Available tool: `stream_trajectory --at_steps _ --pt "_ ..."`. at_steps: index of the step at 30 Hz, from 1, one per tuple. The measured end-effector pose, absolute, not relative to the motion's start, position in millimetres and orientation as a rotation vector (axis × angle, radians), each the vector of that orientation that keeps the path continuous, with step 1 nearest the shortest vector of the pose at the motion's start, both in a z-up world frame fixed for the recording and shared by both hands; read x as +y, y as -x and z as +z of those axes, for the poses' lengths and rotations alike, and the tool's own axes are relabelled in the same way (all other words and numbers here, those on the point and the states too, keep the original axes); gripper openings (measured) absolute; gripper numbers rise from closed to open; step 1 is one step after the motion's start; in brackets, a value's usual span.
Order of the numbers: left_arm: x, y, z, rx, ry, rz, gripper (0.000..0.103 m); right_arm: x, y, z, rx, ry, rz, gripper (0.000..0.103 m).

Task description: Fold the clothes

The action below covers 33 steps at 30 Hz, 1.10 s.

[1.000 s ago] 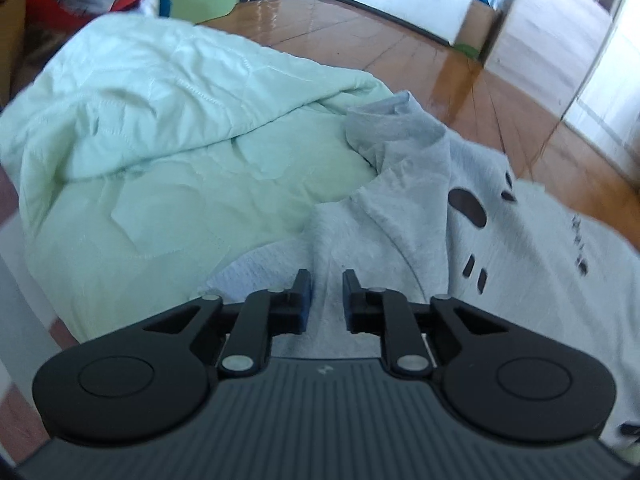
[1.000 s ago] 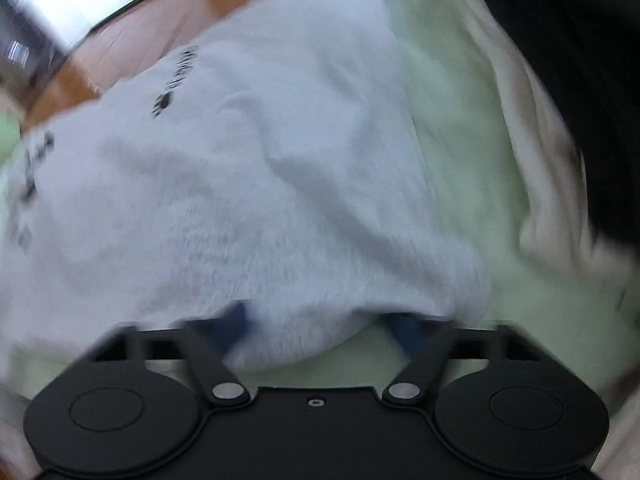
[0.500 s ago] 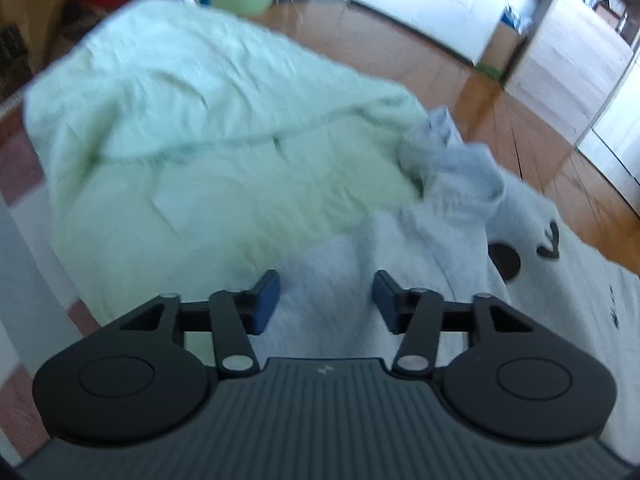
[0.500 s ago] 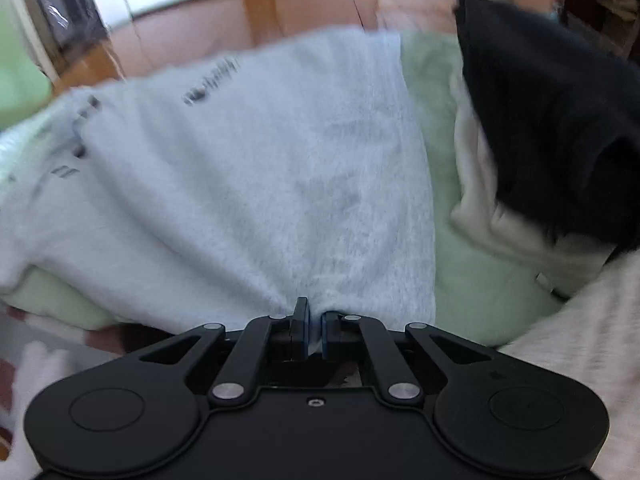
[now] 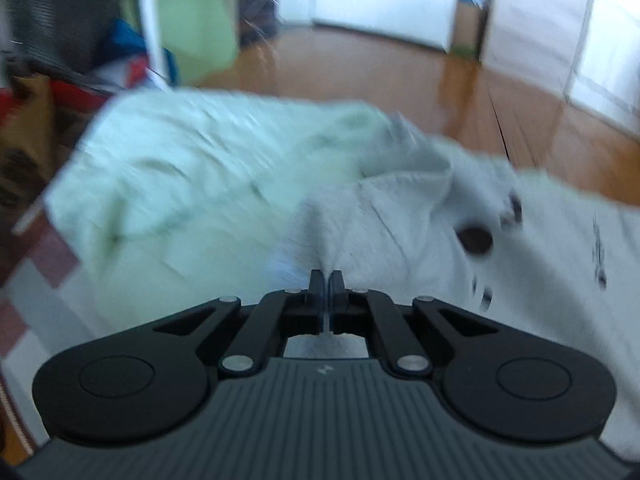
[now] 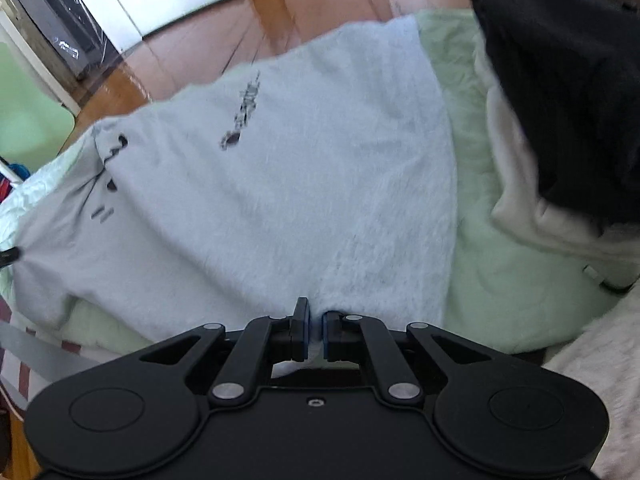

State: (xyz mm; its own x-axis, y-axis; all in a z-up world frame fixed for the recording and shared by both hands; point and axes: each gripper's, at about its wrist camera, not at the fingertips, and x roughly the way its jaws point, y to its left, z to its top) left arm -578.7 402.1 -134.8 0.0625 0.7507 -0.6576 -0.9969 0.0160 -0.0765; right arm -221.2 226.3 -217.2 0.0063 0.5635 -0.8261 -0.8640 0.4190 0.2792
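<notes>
The left gripper (image 5: 326,276) pinched a ridge of the grey sweatshirt (image 5: 400,216), having just snapped closed on it. The right gripper (image 6: 314,310) was pressed together on the sweatshirt's near hem. Ahead of both grippers the sweatshirt lay spread over a pale green blanket (image 6: 492,272), with a black garment (image 6: 560,80) to the right of the right gripper. Likely risks: each grip looked thin, so the cloth could slip free as it lifted. The blanket underneath might catch and drag along. Uneven pulling could skew the fold or bunch the fabric.
</notes>
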Motion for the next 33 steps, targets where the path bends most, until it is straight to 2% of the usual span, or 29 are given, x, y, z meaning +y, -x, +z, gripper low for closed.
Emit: stream_trajectory --at_steps 3,5,7,10,13,15,16,18,19,21,22,23,26,28,29,33 --pt "385 608 -98 0.406 0.607 1.561 0.0 221 217 -199 1.026 0.313 1.205 0.006" --pt "367 624 -75 0.395 0.523 1.666 0.0 216 214 -177 0.924 0.308 1.242 0.006" --pt "353 646 -65 0.383 0.568 1.676 0.0 215 210 -168 0.881 0.348 1.234 0.006" --pt "350 668 -86 0.381 0.723 1.637 0.0 222 207 -191 1.011 0.46 1.239 0.006" --pt "359 673 -118 0.366 0.833 1.532 0.0 235 226 -221 1.032 0.66 1.117 0.006" --pt "366 666 -133 0.333 0.864 1.481 0.004 240 239 -228 1.009 0.728 1.074 0.006" --pt "371 660 -139 0.332 0.86 1.472 0.008 242 244 -226 0.973 0.751 1.071 0.006" --pt "390 645 -151 0.416 0.81 1.532 0.031 245 250 -225 0.908 0.788 1.082 0.006" --pt "400 637 -156 0.46 0.776 1.559 0.045 244 250 -221 0.88 0.772 1.123 0.009" --pt "417 626 -166 0.479 0.744 1.511 0.048 241 240 -211 0.875 0.697 1.212 0.016" --pt "424 622 -171 0.482 0.75 1.476 0.05 239 228 -203 0.917 0.636 1.251 0.026" --pt "432 619 -176 0.485 0.771 1.44 0.057 237 217 -195 0.957 0.578 1.281 0.035" --pt "445 607 -191 0.502 0.819 1.335 0.059 226 192 -178 1.02 0.456 1.255 0.054" --pt "450 594 -201 0.533 0.806 1.246 0.062 222 179 -173 1.044 0.407 1.206 0.055" --pt "451 587 -206 0.562 0.782 1.22 0.068 221 174 -173 1.056 0.393 1.185 0.057" --pt "454 571 -219 0.637 0.733 1.224 0.066 232 161 -194 1.11 0.402 1.085 0.062"
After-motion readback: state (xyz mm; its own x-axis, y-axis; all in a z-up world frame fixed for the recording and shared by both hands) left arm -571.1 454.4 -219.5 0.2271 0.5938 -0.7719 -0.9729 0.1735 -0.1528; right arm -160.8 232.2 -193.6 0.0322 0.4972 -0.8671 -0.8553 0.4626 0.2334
